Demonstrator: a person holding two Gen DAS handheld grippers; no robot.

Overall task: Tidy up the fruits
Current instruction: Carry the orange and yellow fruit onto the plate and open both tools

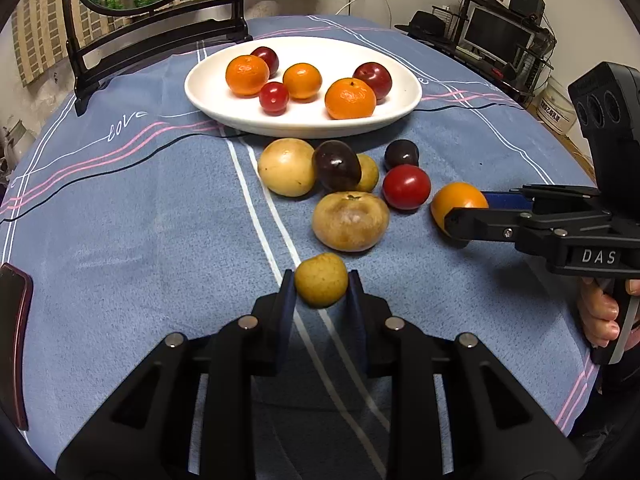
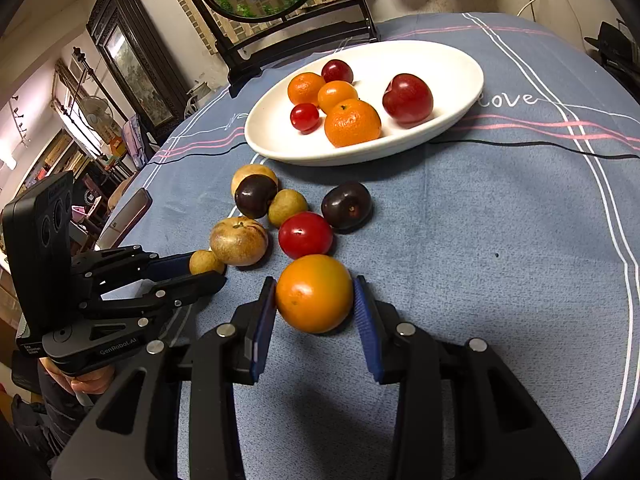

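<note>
A: Fruits lie in two groups in our left wrist view: three oranges and three red plums on the white oval plate point(image 1: 400, 98), and a loose cluster on the blue tablecloth point(image 1: 120, 220) just in front of it.

B: And our left gripper point(image 1: 322, 280)?

A: Its two pads sit against either side of a small yellow-green fruit point(image 1: 321, 279), the nearest piece to us, so we have it clamped. Beyond it rests a big brownish fruit point(image 1: 350, 221), then a pale yellow fruit point(image 1: 286, 167), a dark plum point(image 1: 336, 165) and a red plum point(image 1: 406, 187).

B: Our other tool shows there too?

A: Yes, our right gripper point(image 1: 460, 210) reaches in from the right, around a loose orange point(image 1: 456, 200).

B: Now the right wrist view.

A: That orange point(image 2: 314, 293) fills the space between the blue pads point(image 2: 364, 328); both appear to touch its sides, so we grip it while it sits on the cloth. Our left gripper point(image 2: 206, 268) comes in from the left, closed on the small yellow-green fruit point(image 2: 206, 262) beside the brownish fruit point(image 2: 239, 241). The plate point(image 2: 460, 68) stands farther back, well apart from both tools.
</note>
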